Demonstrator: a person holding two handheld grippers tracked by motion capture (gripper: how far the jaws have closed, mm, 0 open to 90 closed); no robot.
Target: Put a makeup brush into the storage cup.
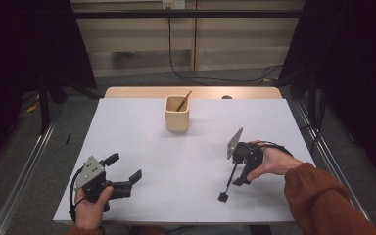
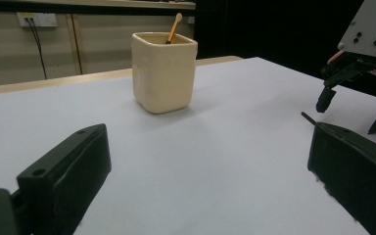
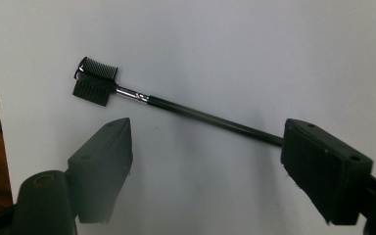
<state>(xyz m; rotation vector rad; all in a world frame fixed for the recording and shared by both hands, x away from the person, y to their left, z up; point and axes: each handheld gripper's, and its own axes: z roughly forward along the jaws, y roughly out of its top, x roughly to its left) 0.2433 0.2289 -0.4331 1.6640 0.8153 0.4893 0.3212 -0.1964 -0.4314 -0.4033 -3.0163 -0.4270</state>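
Right gripper (image 1: 234, 182) jaws spread wide, hovering over the brow brush (image 3: 176, 105) lying flat on the white table (image 1: 176, 161) at its near right, nothing gripped; left gripper (image 1: 125, 171) also open and empty at near left, cream cup (image 1: 177, 113) well apart at the back.

A lab: black curtains (image 1: 24, 44), rig frame (image 1: 186, 13), white table (image 1: 186, 186).

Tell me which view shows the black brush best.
The right gripper view: the brush lies close up, its comb-and-bristle head and thin handle clear. The high view shows it small under the right gripper; the left gripper view catches perhaps a thin tip.
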